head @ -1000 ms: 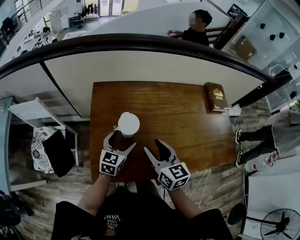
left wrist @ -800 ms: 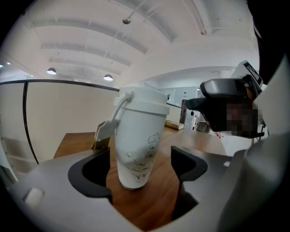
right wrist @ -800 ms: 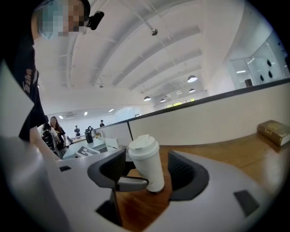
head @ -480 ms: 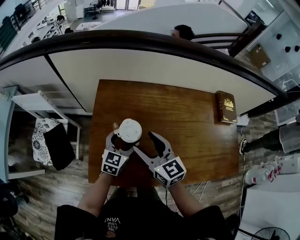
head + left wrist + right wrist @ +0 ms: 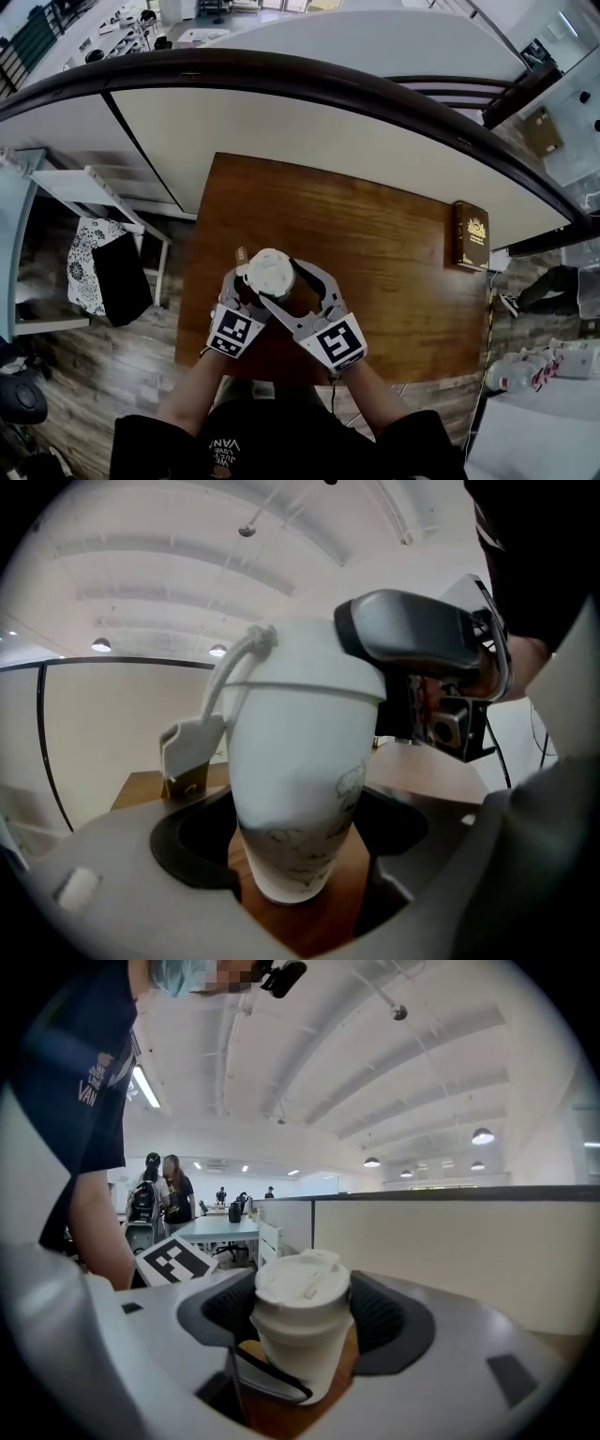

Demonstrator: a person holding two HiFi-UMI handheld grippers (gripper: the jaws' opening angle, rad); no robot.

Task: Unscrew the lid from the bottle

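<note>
A white bottle [image 5: 270, 275] with a white lid stands near the front left of the wooden table [image 5: 394, 262]. My left gripper [image 5: 246, 291] is shut on its lower body; in the left gripper view the bottle [image 5: 295, 789] fills the gap between the dark pads [image 5: 192, 841]. My right gripper [image 5: 287, 283] reaches in from the right at lid height. Its jaws have just been opening. The lid [image 5: 302, 1283] sits between them with a narrow gap on each side, so they stand open. One grey right finger [image 5: 412, 635] shows beside the lid [image 5: 300, 663].
A brown book [image 5: 472, 234] lies at the table's right edge. A curved white partition [image 5: 309, 131] runs behind the table. A white rack with patterned cloth [image 5: 94, 267] stands to the left. People [image 5: 164, 1194] stand far off in the office.
My right gripper has swung left from open table space to around the lid, rolling as it went, and its jaws have spread wider. The left gripper has kept its hold on the bottle.
</note>
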